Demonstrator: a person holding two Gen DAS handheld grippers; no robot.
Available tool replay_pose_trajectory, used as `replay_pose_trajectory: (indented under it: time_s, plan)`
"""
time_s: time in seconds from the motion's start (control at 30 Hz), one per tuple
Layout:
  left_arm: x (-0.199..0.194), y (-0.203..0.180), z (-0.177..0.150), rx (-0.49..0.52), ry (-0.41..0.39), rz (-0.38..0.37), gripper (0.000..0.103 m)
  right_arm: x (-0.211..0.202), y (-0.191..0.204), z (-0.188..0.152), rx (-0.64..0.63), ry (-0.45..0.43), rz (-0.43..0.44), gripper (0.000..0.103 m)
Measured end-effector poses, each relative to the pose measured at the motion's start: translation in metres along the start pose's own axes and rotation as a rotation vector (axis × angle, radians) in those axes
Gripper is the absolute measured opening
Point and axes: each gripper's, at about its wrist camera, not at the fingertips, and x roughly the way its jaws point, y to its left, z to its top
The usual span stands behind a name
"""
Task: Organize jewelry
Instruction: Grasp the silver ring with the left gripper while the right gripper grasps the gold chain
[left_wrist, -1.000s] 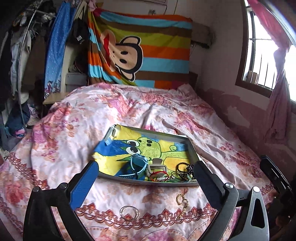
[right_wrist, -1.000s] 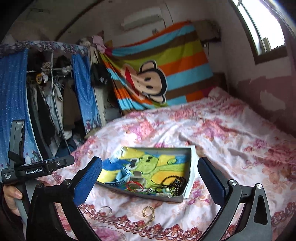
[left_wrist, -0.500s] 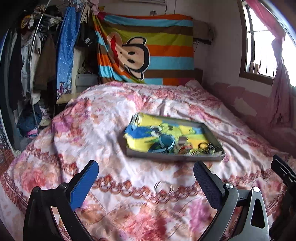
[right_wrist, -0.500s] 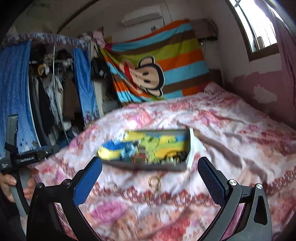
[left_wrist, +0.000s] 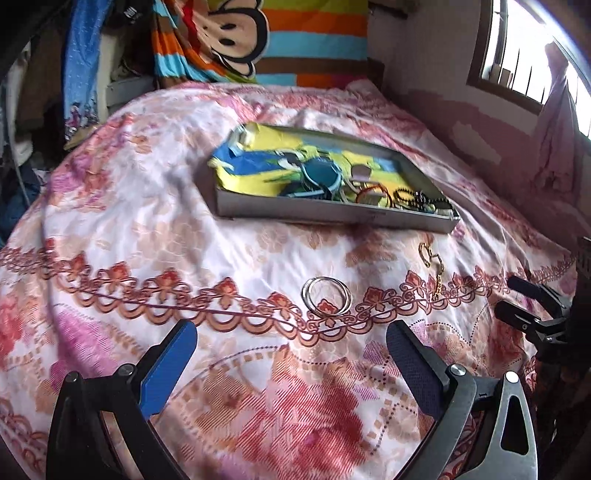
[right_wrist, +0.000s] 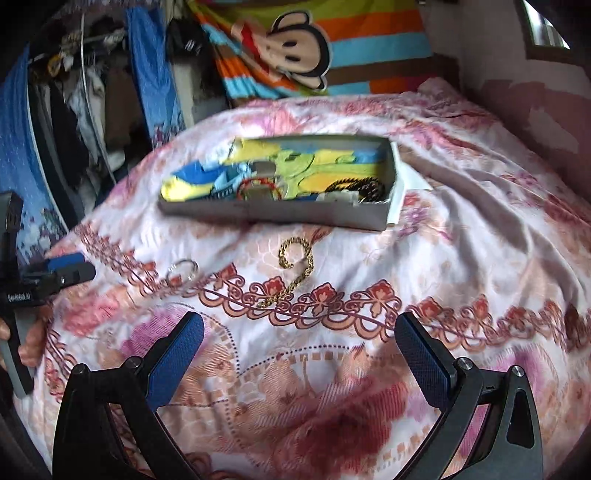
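Both grippers hover low over the bed with nothing held. The left gripper (left_wrist: 291, 354) shows its jaws spread wide at the bottom of its view, and the right gripper (right_wrist: 299, 343) likewise has its jaws wide apart.

Two pieces lie loose on the pink floral bedspread (left_wrist: 147, 229). The pair of thin silver bangle rings (left_wrist: 327, 296) sits just above centre in the left view, directly ahead of the left gripper's gap; in the right view the rings appear small at left of centre (right_wrist: 181, 270). The gold chain bracelet (right_wrist: 293, 269) lies in a loose curl and trailing tail in the middle of the right view, ahead of the right gripper; in the left view it is at right of centre (left_wrist: 430, 264). Both rest near the shallow grey cardboard tray lined with yellow-and-blue cartoon fabric (left_wrist: 332, 214), which already holds bangles, red bands and dark beads toward its right end.

The bangles look light, stiff and slick, lying flat on soft cloth, so they would probably need a pinch across the rim of both rings at once. The chain is limp and likely to slide; gripping its bunched curl seems safer than its tail.
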Motion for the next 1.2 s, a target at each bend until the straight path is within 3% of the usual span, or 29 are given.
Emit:
replay_pose_trajectory:
  time_s: [0.13,0.23,0.37,0.5,0.67,0.77,0.8,1.03,1.2]
  plan:
    - [0.033,0.001,0.012,0.009,0.081,-0.062,0.102,0.016,0.008,0.013,-0.121,0.011,-0.023,0.101]
    - [0.048,0.0,0.02,0.01,0.1,-0.083,0.091,0.028,0.004,0.021,-0.131,0.022,-0.006,0.101]
    - [0.068,-0.007,0.022,0.037,0.144,-0.099,0.068,0.047,-0.004,0.027,-0.082,0.046,0.033,0.1]
    - [0.083,-0.011,0.02,0.067,0.175,-0.084,0.055,0.066,-0.003,0.031,-0.064,0.073,0.059,0.082]
    - [0.093,-0.01,0.022,0.065,0.19,-0.102,0.046,0.087,0.004,0.028,-0.071,0.106,0.045,0.075]
    - [0.099,-0.013,0.02,0.076,0.21,-0.107,0.032,0.088,0.008,0.025,-0.081,0.099,0.031,0.068]
    - [0.1,-0.013,0.02,0.079,0.216,-0.109,0.025,0.087,0.008,0.026,-0.081,0.097,0.029,0.062]
    - [0.102,-0.012,0.015,0.074,0.242,-0.135,0.01,0.087,0.009,0.025,-0.085,0.105,0.034,0.028]
    - [0.102,-0.014,0.015,0.088,0.24,-0.129,0.004,0.089,0.006,0.024,-0.05,0.122,0.064,0.013]
